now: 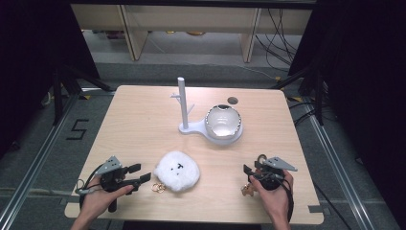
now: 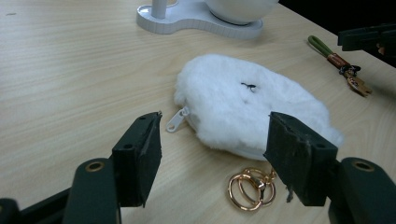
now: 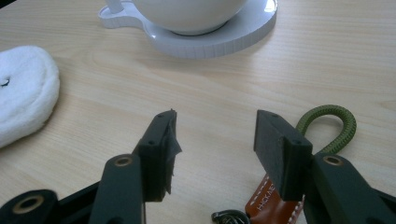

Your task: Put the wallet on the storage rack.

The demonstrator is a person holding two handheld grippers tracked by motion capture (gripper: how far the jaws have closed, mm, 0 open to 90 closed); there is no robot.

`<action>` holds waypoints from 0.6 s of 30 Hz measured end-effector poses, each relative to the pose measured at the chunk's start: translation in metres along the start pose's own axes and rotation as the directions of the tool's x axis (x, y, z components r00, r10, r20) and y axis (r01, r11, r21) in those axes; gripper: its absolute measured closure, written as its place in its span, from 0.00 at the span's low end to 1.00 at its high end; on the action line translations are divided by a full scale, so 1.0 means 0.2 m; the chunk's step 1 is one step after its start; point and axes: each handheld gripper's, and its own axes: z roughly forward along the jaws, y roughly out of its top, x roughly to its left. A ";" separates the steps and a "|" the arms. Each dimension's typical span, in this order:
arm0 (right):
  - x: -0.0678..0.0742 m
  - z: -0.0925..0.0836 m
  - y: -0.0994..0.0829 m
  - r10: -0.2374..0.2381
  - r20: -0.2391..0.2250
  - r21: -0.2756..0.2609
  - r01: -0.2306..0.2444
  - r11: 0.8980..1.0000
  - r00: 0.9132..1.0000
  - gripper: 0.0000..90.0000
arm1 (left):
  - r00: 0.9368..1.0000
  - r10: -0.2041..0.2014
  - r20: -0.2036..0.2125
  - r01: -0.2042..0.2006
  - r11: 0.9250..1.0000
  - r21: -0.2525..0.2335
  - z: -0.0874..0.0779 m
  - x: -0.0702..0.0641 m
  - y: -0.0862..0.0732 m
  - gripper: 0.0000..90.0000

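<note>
The left gripper (image 1: 139, 174) rested low on the wooden table (image 1: 143, 120) at the near left, held in the person's left hand (image 1: 103, 191), with its jaws standing apart and nothing between them. In the high view the fluffy white pouch (image 1: 177, 171) lay just beside that gripper, at about three o'clock from its tips. In the left gripper view the pouch (image 2: 247, 109) sat at twelve o'clock ahead of the open jaws, its white zipper pull (image 2: 176, 120) sticking out at the pouch's nine o'clock side, toward the nearer jaw. The gold key rings (image 2: 252, 187) lay flat on the table at the pouch's six o'clock edge, close to the inner face of the other jaw but not touching it.

The right gripper (image 1: 253, 171) sat at the near right in the person's right hand (image 1: 275, 189), its jaws also apart and empty. In the right gripper view the green cord loop (image 3: 334, 128) and its brown leather tab (image 3: 268, 203) lay at about four o'clock from the gap, partly hidden behind the jaw on that side. In the high view the pouch was well apart from this gripper, at nine o'clock.

At twelve o'clock from the pouch stood the white stand (image 1: 184, 108) with its post, and the bowl (image 1: 223, 120) rested on its round base.
</note>
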 end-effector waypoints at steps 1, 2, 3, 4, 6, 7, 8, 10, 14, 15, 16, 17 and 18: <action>-0.02 0.00 0.00 -0.033 -0.003 0.000 0.033 0.999 0.999 0.55 | 1.000 0.006 0.008 -0.006 1.000 0.011 0.01 0.00 0.02 0.38; -0.02 0.00 0.00 -0.029 -0.004 0.002 0.029 1.000 1.000 0.55 | 1.000 0.009 0.014 -0.009 1.000 0.026 0.02 0.00 0.04 0.38; -0.02 0.00 0.00 -0.029 -0.004 0.002 0.029 1.000 1.000 0.55 | 1.000 0.009 0.014 -0.009 1.000 0.026 0.02 0.00 0.04 0.37; -0.02 -0.01 0.01 -0.020 0.000 0.012 0.020 1.000 1.000 0.55 | 1.000 0.014 0.012 -0.015 0.998 0.062 0.03 -0.01 0.07 0.37; -0.02 -0.01 0.01 -0.020 -0.005 0.012 0.021 1.000 1.000 0.55 | 0.999 0.020 0.041 -0.024 0.995 0.101 0.08 0.00 0.12 0.37; -0.02 -0.02 0.01 -0.016 -0.008 0.021 0.016 1.000 1.000 0.55 | 0.999 0.020 0.041 -0.024 0.995 0.101 0.08 0.00 0.12 0.37; -0.02 -0.02 0.02 -0.018 -0.003 0.027 0.018 0.999 1.000 0.55 | 0.999 0.011 0.046 -0.017 0.992 0.125 0.12 0.01 0.16 0.37; -0.02 -0.02 0.02 -0.014 -0.015 0.017 0.015 1.000 1.000 0.55 | 0.999 0.003 0.048 -0.010 0.989 0.148 0.16 0.02 0.21 0.37; -0.01 -0.02 0.03 -0.020 -0.001 0.034 0.020 0.999 1.000 0.55 | 0.999 -0.020 0.048 0.011 0.983 0.182 0.24 0.04 0.27 0.37; 0.00 -0.02 0.04 -0.025 0.000 0.036 0.025 0.999 1.000 0.55 | 0.999 -0.015 0.049 0.004 0.978 0.208 0.26 0.05 0.29 0.37; 0.00 -0.02 0.04 -0.024 -0.007 0.025 0.024 0.999 1.000 0.54 | 0.999 -0.005 0.038 -0.005 0.969 0.248 0.31 0.05 0.31 0.36; 0.00 -0.02 0.04 -0.024 -0.007 0.025 0.024 0.999 1.000 0.54 | 0.999 -0.005 0.038 -0.005 0.969 0.248 0.31 0.05 0.31 0.36; 0.00 -0.02 0.04 -0.019 -0.019 0.031 0.020 0.999 1.000 0.54 | 1.000 0.014 0.028 -0.021 0.963 0.270 0.35 0.06 0.32 0.36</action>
